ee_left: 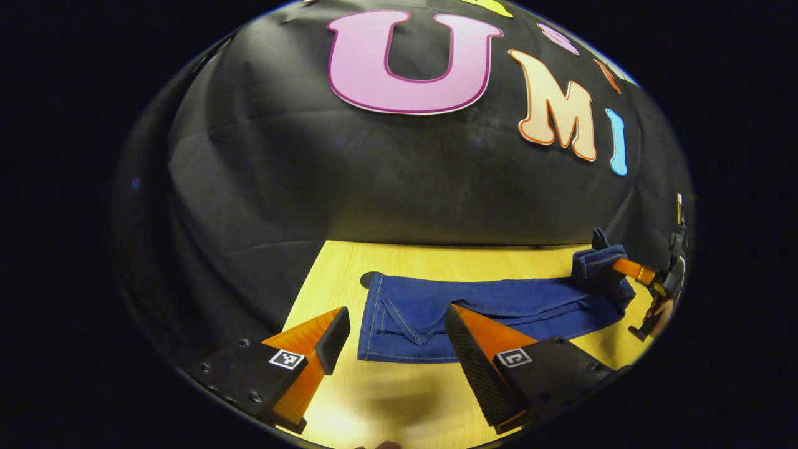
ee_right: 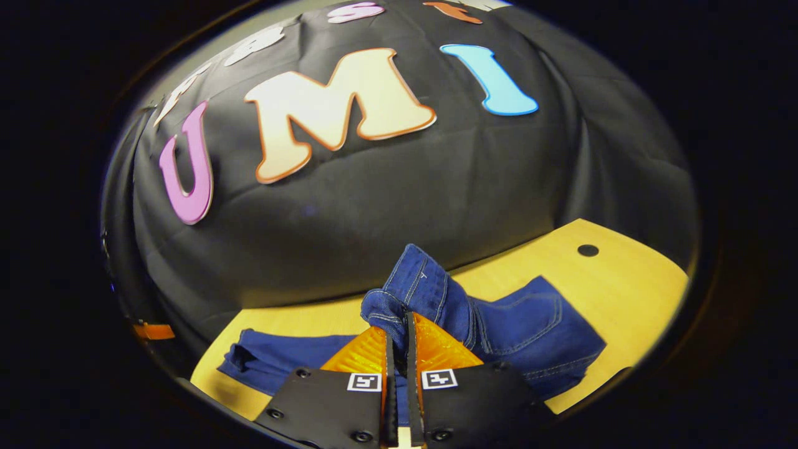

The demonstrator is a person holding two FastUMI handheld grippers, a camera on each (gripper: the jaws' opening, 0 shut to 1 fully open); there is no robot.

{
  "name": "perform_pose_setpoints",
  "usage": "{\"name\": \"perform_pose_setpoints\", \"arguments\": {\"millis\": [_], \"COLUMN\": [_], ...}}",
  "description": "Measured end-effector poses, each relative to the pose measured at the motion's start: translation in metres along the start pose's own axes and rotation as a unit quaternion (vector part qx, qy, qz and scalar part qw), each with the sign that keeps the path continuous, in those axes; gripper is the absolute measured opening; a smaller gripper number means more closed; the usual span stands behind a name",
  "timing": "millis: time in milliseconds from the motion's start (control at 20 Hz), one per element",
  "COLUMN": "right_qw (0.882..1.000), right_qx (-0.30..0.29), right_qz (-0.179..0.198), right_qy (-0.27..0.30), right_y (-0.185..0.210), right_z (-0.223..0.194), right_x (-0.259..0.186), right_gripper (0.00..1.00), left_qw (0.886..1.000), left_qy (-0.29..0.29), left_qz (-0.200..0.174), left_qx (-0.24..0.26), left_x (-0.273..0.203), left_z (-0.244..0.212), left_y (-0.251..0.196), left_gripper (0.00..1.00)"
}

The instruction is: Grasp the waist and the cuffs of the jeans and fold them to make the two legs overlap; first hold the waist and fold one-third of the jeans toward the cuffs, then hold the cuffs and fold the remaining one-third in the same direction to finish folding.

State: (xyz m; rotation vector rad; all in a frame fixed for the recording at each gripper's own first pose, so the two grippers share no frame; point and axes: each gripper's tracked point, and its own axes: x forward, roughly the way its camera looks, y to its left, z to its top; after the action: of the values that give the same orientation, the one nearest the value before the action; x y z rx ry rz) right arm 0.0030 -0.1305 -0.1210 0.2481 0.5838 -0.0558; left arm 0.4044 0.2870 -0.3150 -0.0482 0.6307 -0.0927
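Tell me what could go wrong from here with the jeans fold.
1. The right hand-held gripper pinches only a small bunch of the waist; it may slip or drag the fold crooked.
2. The left hand-held gripper is open above the cuffs, so that end of the jeans is unpinned and could slide on the table.

Both views face the wall, sharing jeans (ee_left: 499, 308) on table (ee_left: 436, 255).

Left gripper (ee_left: 393, 340) and right gripper (ee_right: 399, 333): black screwed mounts bearing square markers
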Motion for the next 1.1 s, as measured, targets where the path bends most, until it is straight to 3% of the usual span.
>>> {"name": "perform_pose_setpoints", "arguments": {"millis": [200,300,450,500,750,850,1000,1100], "right_qw": [0.998,0.996,0.995,0.995,0.992,0.990,0.989,0.989], "right_qx": [-0.020,-0.018,-0.063,-0.069,-0.096,-0.104,-0.105,-0.106], "right_qz": [-0.013,0.010,-0.006,-0.008,-0.035,-0.047,-0.060,-0.064], "right_qy": [0.055,0.088,0.077,0.077,0.072,0.078,0.089,0.083], "right_y": [0.000,0.012,-0.006,-0.008,-0.006,-0.004,-0.008,-0.008], "right_z": [-0.017,-0.020,0.004,0.012,0.028,0.030,0.030,0.036], "right_x": [0.001,-0.004,-0.017,-0.029,-0.038,-0.037,-0.041,-0.040], "right_gripper": [0.11,0.41,0.92,0.98,0.98,0.98,0.93,0.98], "left_qw": [1.000,0.999,0.998,0.998,0.986,0.986,0.985,0.984], "left_qy": [0.020,0.030,0.050,0.056,0.107,0.129,0.166,0.175], "left_qz": [-0.008,-0.013,-0.021,-0.024,-0.015,0.007,0.020,0.015], "left_qx": [-0.002,0.001,0.015,0.007,-0.124,-0.107,-0.038,-0.016], "left_x": [0.026,0.044,0.070,0.080,0.114,0.110,0.107,0.107], "left_z": [-0.019,-0.029,-0.047,-0.049,-0.066,-0.068,-0.073,-0.076], "left_y": [0.013,0.016,0.019,0.017,0.022,0.023,0.022,0.018], "left_gripper": [0.96,0.95,0.95,0.95,0.96,0.97,0.95,0.96]}}
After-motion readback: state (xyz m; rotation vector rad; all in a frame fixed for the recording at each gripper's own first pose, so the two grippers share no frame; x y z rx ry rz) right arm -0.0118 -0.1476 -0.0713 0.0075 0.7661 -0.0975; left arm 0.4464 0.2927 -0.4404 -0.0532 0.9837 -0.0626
